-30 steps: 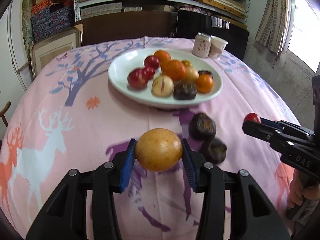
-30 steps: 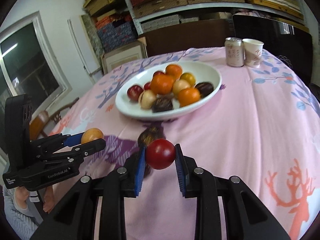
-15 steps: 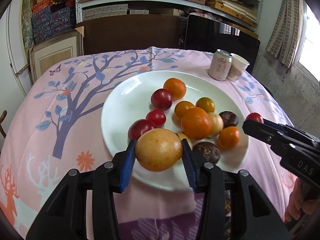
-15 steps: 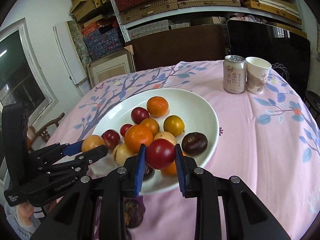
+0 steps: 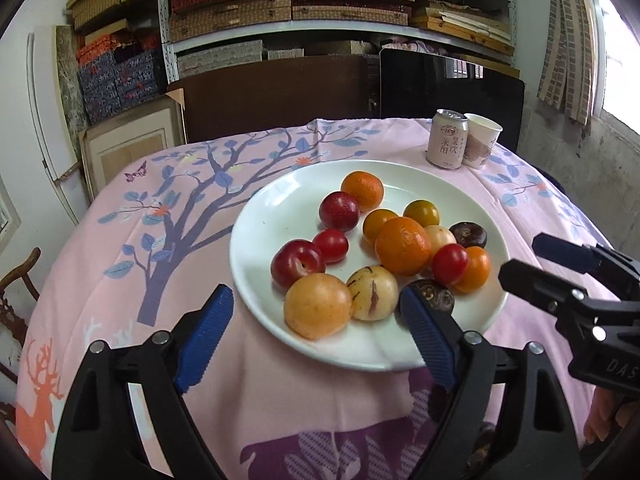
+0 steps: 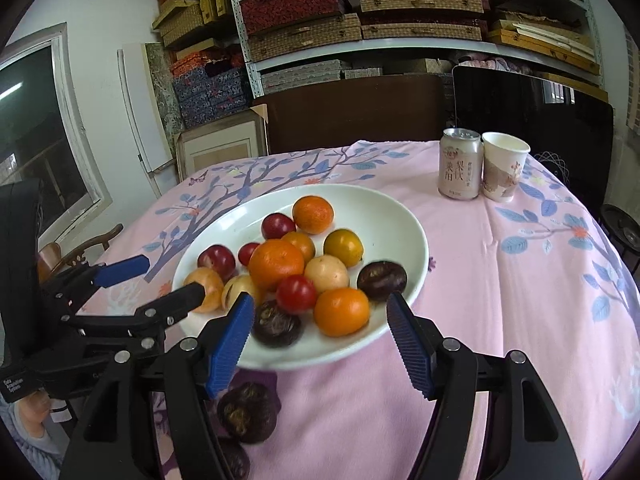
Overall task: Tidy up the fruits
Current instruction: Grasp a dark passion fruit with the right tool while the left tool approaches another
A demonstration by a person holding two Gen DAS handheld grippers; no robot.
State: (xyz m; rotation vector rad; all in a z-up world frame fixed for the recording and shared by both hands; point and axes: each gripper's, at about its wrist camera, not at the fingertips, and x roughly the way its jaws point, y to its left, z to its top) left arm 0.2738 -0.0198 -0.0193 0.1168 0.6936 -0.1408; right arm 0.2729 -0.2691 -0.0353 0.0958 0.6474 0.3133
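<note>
A white plate [image 5: 264,236] [image 6: 400,224] on the pink tablecloth holds several fruits: oranges, plums, tomatoes, dark passion fruits. The yellow-orange fruit [image 5: 318,311] [image 6: 208,286] lies at the plate's near edge, and the small red tomato [image 5: 449,263] [image 6: 296,293] lies among the pile. My left gripper [image 5: 316,340] [image 6: 160,280] is open and empty over the plate's near rim. My right gripper [image 6: 320,348] [image 5: 540,258] is open and empty at the plate's near right rim. A dark passion fruit [image 6: 248,412] lies on the cloth below the plate, under the right gripper.
A pink drink can [image 5: 447,144] [image 6: 459,163] and a paper cup [image 5: 481,146] [image 6: 503,166] stand at the table's far right. A brown chair back [image 5: 276,92] and a black panel [image 6: 532,128] stand behind the table. A wooden chair [image 5: 16,300] is at the left.
Both grippers opened. The yellow-orange fruit left the left gripper and the red tomato left the right gripper; both now lie on the plate.
</note>
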